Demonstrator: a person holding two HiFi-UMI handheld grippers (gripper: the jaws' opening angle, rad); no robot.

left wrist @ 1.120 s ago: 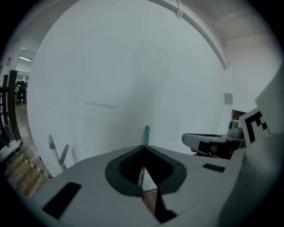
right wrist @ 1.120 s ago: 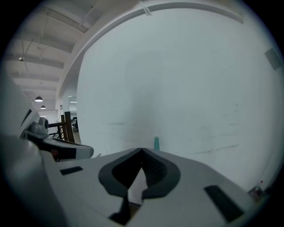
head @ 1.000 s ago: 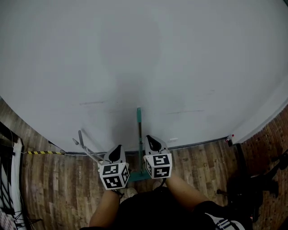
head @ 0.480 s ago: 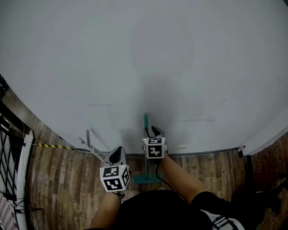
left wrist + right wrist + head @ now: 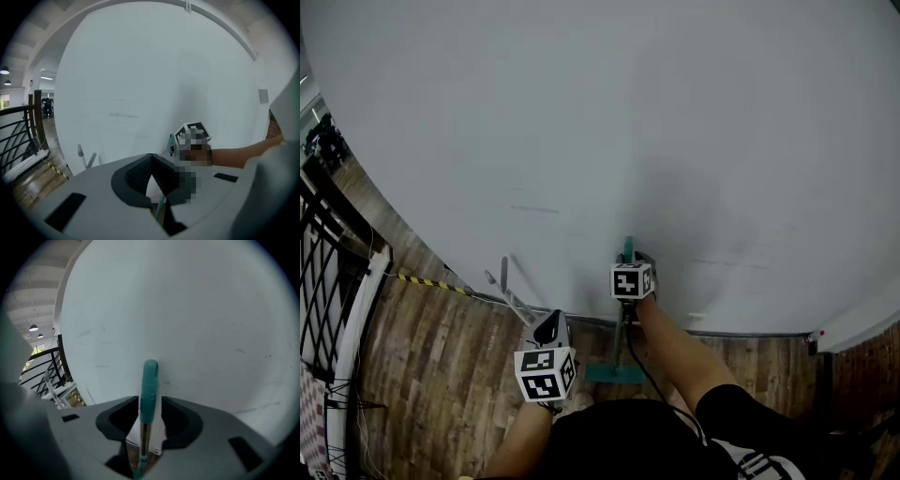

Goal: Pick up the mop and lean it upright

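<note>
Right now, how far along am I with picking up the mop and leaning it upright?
Mostly done: the mop stands upright against the white wall, its head on the wood floor. In hand: the right gripper is opening around the teal grip, with gaps on both sides. The left gripper is shut and empty. Left: draw the right gripper clear.

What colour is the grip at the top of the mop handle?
Teal; the grip shows best in the right gripper view.
</note>
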